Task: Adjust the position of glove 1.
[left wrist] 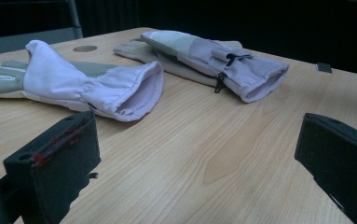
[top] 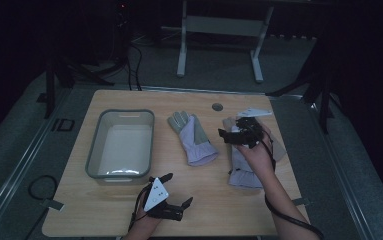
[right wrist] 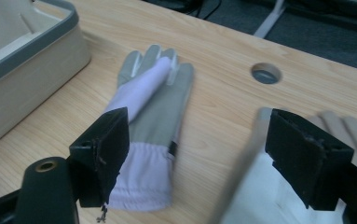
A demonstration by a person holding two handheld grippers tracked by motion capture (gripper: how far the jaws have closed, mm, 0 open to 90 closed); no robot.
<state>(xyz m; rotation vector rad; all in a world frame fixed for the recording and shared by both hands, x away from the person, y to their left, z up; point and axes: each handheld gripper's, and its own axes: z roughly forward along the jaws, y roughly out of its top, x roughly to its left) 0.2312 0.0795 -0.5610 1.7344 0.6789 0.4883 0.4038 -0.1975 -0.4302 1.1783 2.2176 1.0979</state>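
Over the right-hand work glove (top: 249, 165) on the tabletop (top: 204, 200), the right hand-held gripper (top: 229, 136) hovers with jaws apart, while the left hand-held gripper (top: 176, 190), also spread, rests near the front edge.

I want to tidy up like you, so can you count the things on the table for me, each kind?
Gloves: 2, one in the middle and one under the right hand-held gripper
Tubs: 1, grey and empty
Hand-held grippers: 2, left and right, both open
Total: 5
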